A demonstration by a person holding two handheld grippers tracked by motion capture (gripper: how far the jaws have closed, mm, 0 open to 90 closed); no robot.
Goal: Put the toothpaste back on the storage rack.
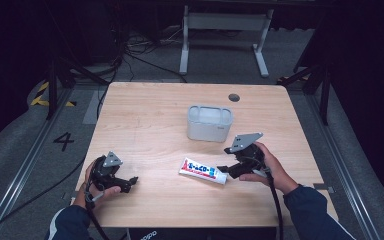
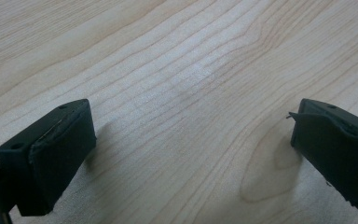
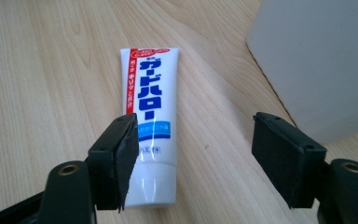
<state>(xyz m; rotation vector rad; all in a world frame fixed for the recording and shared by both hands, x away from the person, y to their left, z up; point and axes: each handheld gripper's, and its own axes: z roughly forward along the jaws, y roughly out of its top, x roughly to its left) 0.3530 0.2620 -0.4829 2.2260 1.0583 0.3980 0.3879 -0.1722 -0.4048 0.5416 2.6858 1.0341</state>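
I see bare wooden table [image 1: 145, 115] on every side of my left gripper [image 1: 130, 182], whose jaws are spread over the woodgrain near the front edge with nothing between them. Just beyond my right gripper [image 1: 223, 170] stands a grey open-topped container [image 1: 209, 124]; I cannot see its inside. The toothpaste tube [image 3: 150, 116] lies flat, its cap end near that gripper's tips, jaws apart and not pressing it.

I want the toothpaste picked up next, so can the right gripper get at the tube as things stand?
Probably yes. The right gripper sits at the cap end of the toothpaste tube, jaws open, with bare table around it. The grey container stands clear behind.
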